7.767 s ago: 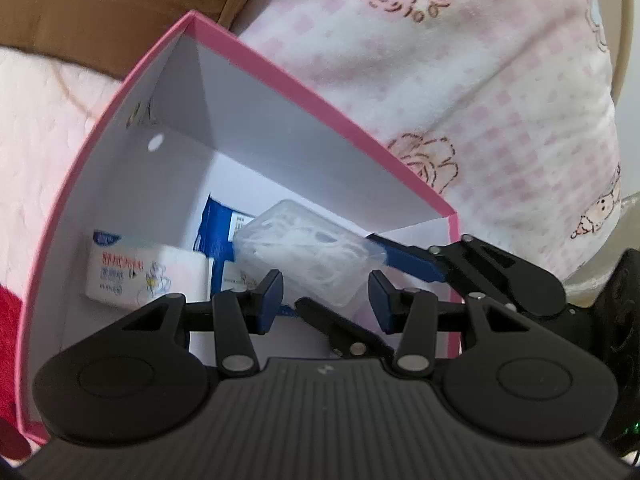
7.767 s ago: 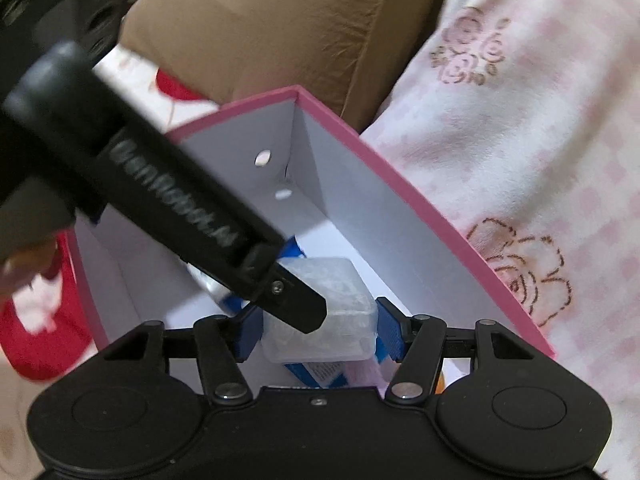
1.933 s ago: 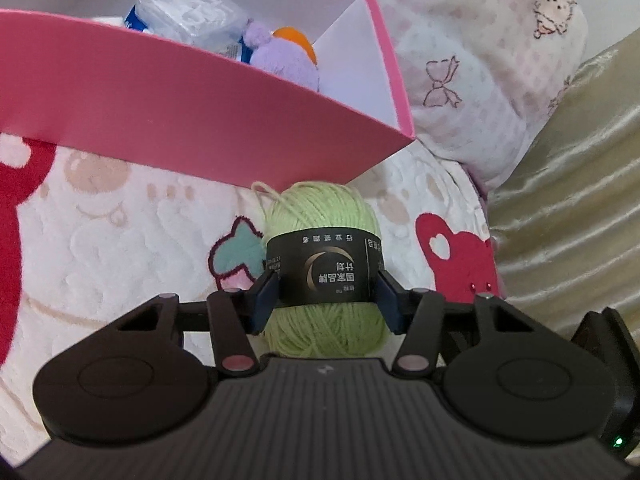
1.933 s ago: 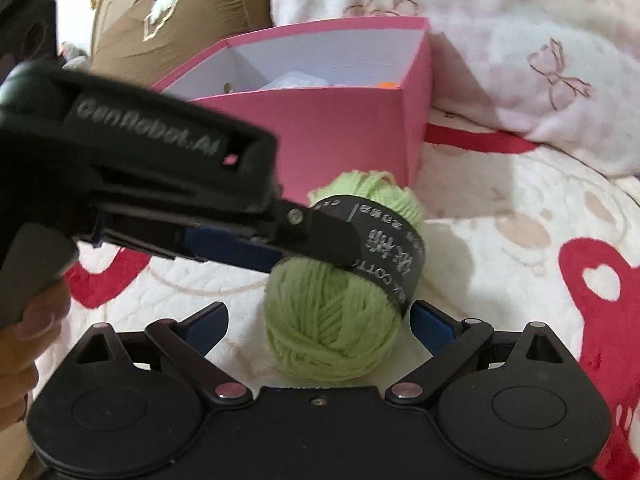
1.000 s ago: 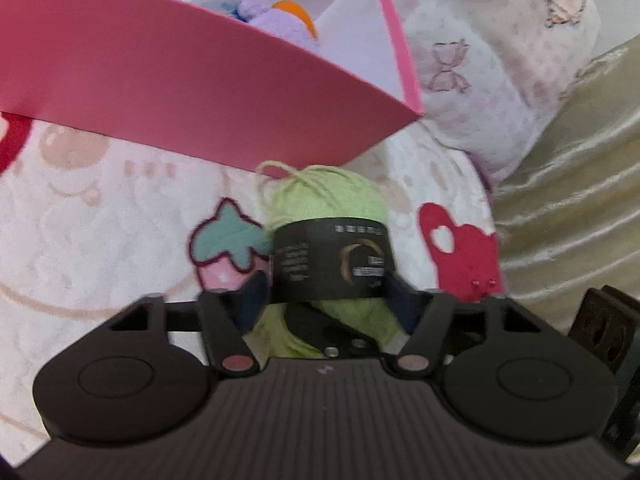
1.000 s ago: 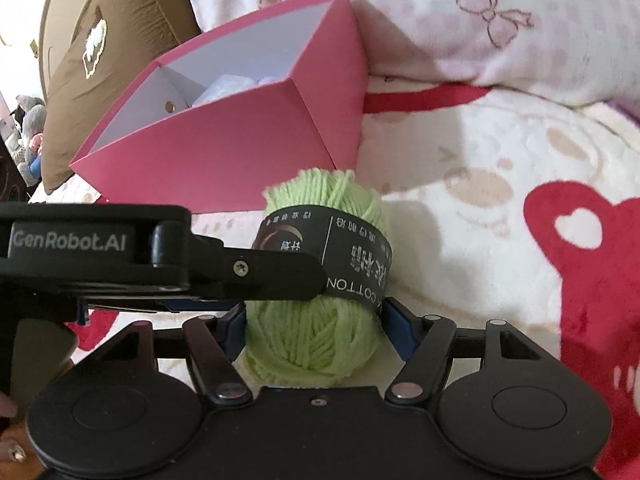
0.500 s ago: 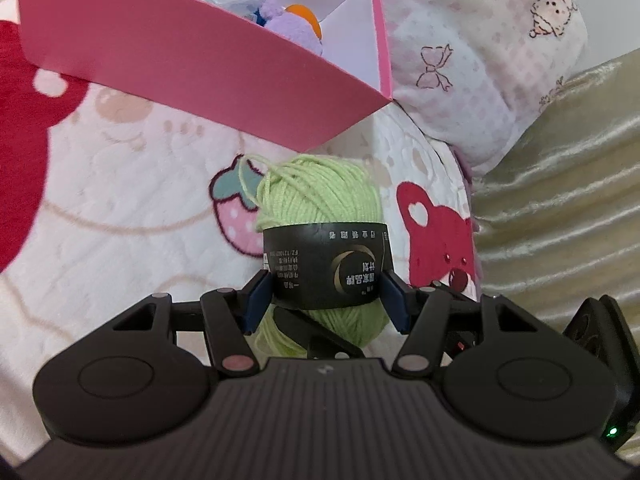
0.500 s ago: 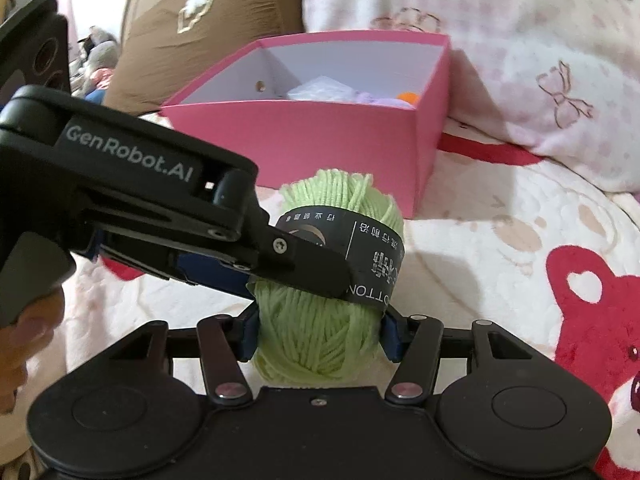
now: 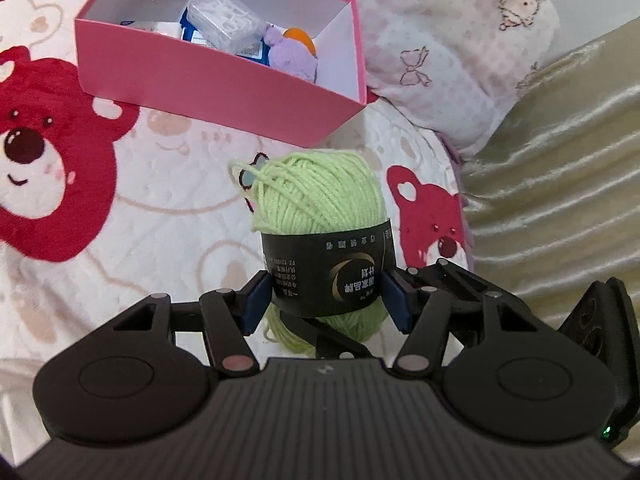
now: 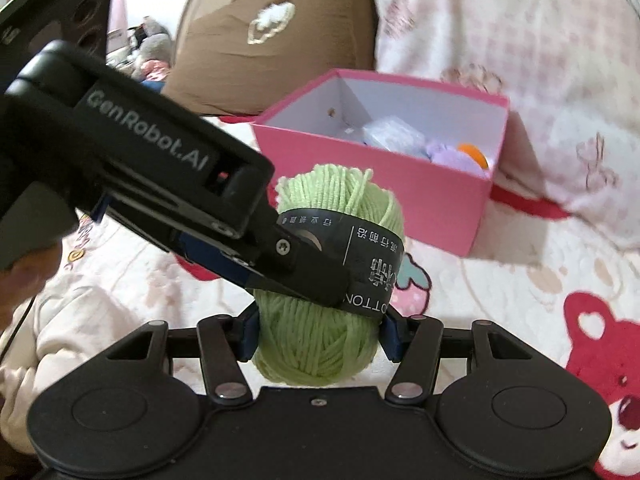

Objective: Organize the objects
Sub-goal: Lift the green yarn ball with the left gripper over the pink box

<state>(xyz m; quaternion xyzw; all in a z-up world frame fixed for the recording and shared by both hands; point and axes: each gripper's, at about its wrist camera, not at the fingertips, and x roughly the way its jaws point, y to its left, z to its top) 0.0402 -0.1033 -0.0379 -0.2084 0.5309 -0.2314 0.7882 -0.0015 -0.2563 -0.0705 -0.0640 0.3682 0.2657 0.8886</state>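
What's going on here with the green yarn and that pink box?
A person is tidying things on a bed using two handheld grippers. Both the left gripper and the right gripper are clamped on one ball of green yarn, held up off the bear-print blanket. The open pink box just beyond it already holds a clear plastic case and a purple plush toy.

Black left gripper [image 9: 326, 298], blue pads [image 9: 256, 300], silver screws, white "GenRobot.AI" lettering.
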